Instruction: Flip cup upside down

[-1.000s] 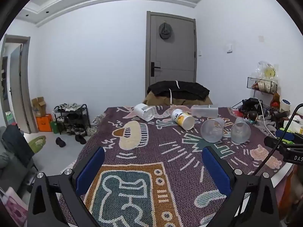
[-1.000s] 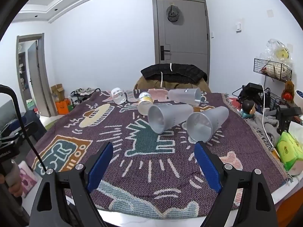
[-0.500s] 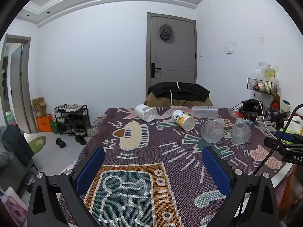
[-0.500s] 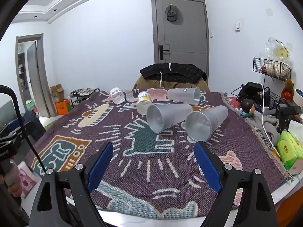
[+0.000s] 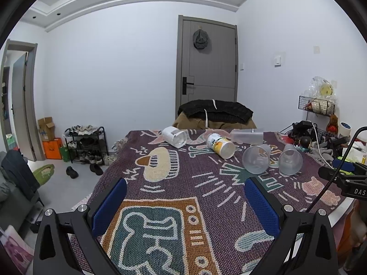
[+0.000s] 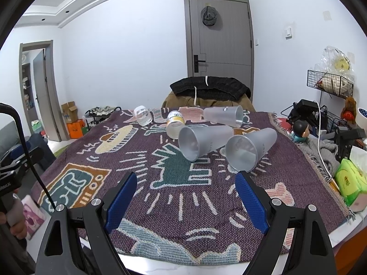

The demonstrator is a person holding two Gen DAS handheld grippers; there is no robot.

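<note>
Several cups lie on their sides on the patterned blanket (image 6: 174, 190). Two frosted grey cups, one (image 6: 201, 142) beside the other (image 6: 248, 151), point their mouths toward me; they also show in the left wrist view, one (image 5: 256, 161) next to the other (image 5: 290, 161). A third frosted cup (image 6: 223, 115) lies behind them. A white and yellow cup (image 6: 175, 123) and a clear glass (image 6: 142, 115) lie further back. My right gripper (image 6: 186, 191) is open and empty, short of the frosted cups. My left gripper (image 5: 185, 200) is open and empty over the blanket's left part.
A chair with dark clothes (image 6: 209, 91) stands behind the table. Clutter, cables and a green tissue pack (image 6: 351, 182) sit along the right edge. The other handle and a hand (image 6: 13, 210) show at the left. The table's front edge (image 6: 183, 268) is near.
The right gripper has edged slightly forward toward the frosted cups. The left gripper has barely moved. No cup has moved.
</note>
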